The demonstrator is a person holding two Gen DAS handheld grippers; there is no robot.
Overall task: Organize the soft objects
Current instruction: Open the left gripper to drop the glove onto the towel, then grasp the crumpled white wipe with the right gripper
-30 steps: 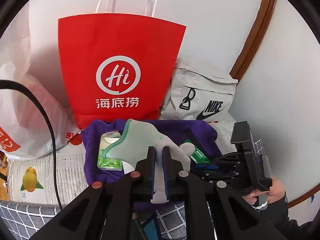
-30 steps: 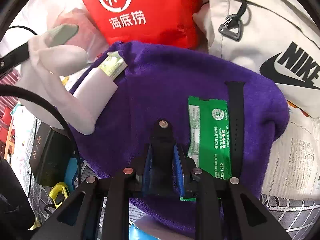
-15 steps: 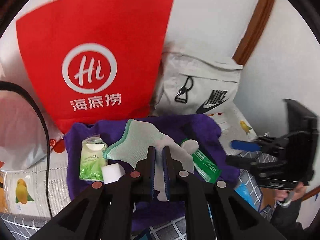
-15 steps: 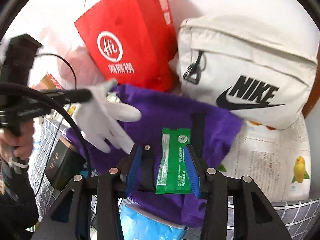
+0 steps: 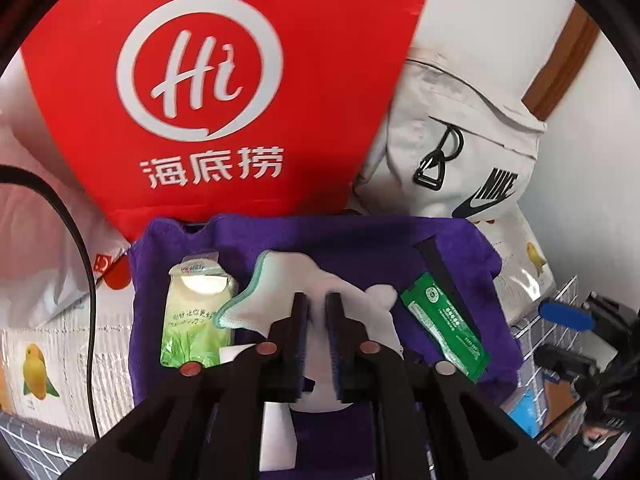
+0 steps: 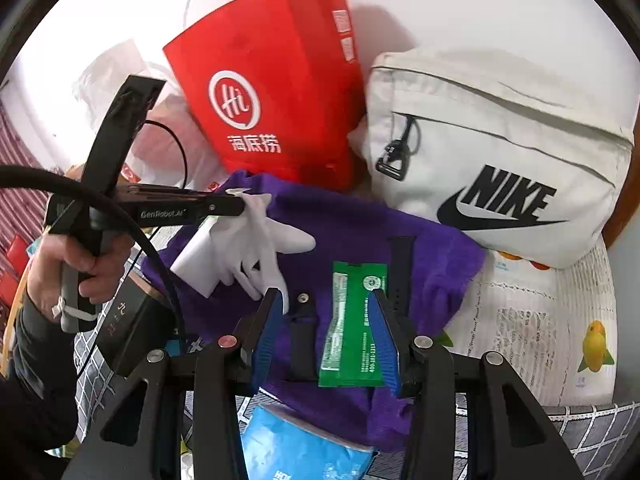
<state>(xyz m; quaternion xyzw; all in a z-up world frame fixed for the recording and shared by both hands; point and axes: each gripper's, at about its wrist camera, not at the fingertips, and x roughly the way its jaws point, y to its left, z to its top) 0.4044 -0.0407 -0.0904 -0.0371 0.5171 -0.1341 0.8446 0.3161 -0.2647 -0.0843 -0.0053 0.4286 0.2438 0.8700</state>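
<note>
Purple towel (image 6: 360, 240) | left fingers (image 5: 298, 320) clamp white glove (image 5: 280, 280) | right fingers (image 6: 384, 332) apart

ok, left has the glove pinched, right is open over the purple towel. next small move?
Probably carry the white glove toward the red bag. The left gripper is shut on it and holds it off the purple towel; the right gripper is open, gripping nothing.

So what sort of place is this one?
Probably a home, on a bed or low surface by a wall: a red paper bag and Nike bag lean against it, with a purple towel on a fruit-print sheet.
</note>
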